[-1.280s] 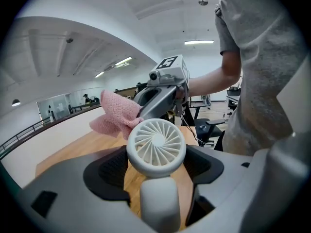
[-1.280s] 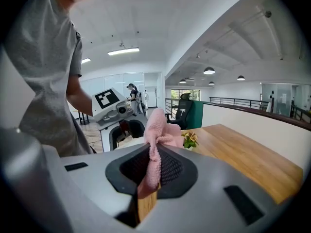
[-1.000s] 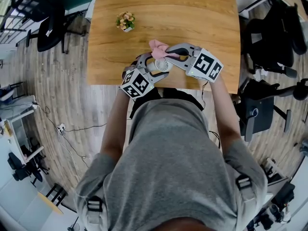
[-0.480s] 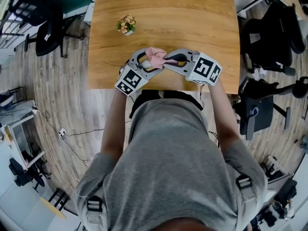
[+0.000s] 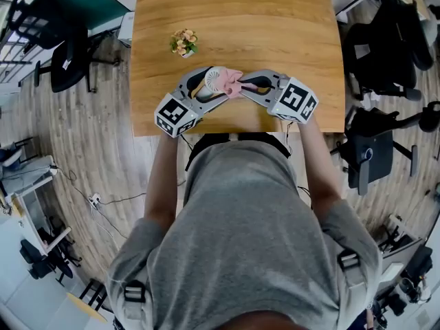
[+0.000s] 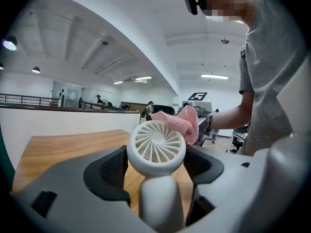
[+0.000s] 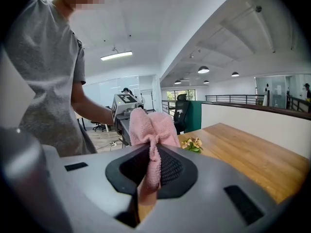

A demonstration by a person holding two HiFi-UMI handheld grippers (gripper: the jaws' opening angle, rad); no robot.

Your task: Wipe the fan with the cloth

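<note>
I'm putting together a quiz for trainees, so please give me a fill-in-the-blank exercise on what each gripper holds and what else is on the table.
1. The left gripper holds a small white ____ between its jaws.
2. The right gripper is shut on a cloth whose colour is ____.
3. The pot of flowers stands on the wooden ____.
Missing words: fan; pink; table.

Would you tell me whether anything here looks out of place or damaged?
Nothing stands out: the left gripper grips the white fan, the right gripper pinches the pink cloth, the flower pot stands upright.
</note>
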